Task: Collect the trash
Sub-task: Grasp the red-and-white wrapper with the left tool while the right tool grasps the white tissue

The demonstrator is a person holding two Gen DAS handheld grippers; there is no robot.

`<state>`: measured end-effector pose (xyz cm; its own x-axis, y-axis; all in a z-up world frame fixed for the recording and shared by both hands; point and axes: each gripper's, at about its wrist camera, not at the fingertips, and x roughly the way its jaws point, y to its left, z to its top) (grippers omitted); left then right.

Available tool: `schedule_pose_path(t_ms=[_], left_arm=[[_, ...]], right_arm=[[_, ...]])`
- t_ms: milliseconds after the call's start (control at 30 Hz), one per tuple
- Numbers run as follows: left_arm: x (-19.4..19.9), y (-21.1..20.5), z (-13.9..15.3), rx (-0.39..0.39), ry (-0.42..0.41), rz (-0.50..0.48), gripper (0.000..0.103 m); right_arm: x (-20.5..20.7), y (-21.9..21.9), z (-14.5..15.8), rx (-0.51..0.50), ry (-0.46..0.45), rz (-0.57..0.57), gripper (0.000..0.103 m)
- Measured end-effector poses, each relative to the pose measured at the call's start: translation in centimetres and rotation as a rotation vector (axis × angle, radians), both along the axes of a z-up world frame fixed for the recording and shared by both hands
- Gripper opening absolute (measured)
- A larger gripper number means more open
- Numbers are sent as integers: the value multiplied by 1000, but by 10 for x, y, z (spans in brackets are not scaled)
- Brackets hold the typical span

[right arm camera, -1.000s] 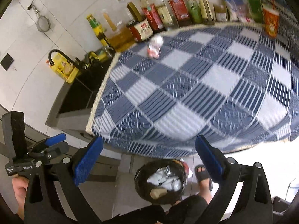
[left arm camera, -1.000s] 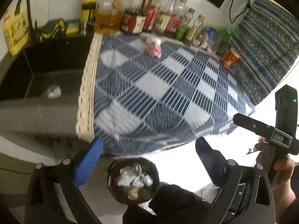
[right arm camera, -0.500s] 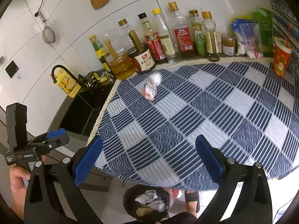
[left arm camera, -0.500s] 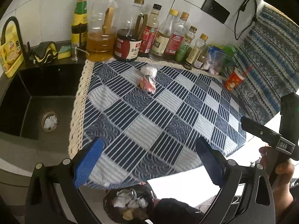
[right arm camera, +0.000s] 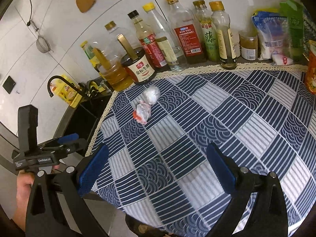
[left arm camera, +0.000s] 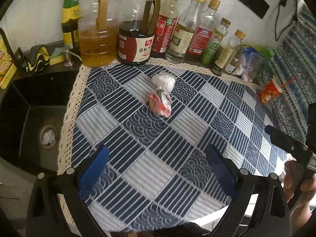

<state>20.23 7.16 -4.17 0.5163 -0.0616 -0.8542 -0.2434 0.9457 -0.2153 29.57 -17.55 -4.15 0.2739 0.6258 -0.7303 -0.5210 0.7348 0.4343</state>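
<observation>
A crumpled white ball (left arm camera: 163,80) and a crumpled red-and-white wrapper (left arm camera: 160,103) lie together on the blue checked cloth (left arm camera: 150,173), towards its far left. They also show in the right wrist view: the ball (right arm camera: 151,95) and the wrapper (right arm camera: 142,112). My left gripper (left arm camera: 157,169) is open and empty over the cloth's near part. My right gripper (right arm camera: 157,168) is open and empty over the near edge. A white wad (left arm camera: 48,137) sits on the sink drain. The bin's rim (right arm camera: 142,229) barely shows below the counter edge.
A row of sauce and oil bottles (left arm camera: 136,43) lines the back wall. A black sink (left arm camera: 29,118) lies left of the cloth. A red paper cup (left arm camera: 270,91) and snack bags (right arm camera: 273,35) stand at the back right. A sponge (left arm camera: 56,56) lies by the sink.
Both grippers have risen and moved forward from over the floor bin to over the counter. The bin has dropped almost out of view. Both stay open.
</observation>
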Motion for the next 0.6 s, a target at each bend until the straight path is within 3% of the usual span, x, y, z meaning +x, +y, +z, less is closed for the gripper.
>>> schedule_pose_path(t_ms=[233,600], left_arm=[[48,-9,-15,12,21,15,94],[109,-7,-58,19,112,75,75]], right_arm=[[34,-7,-14,10,32,28,98],[73,-19,-30,17,55,52,98]])
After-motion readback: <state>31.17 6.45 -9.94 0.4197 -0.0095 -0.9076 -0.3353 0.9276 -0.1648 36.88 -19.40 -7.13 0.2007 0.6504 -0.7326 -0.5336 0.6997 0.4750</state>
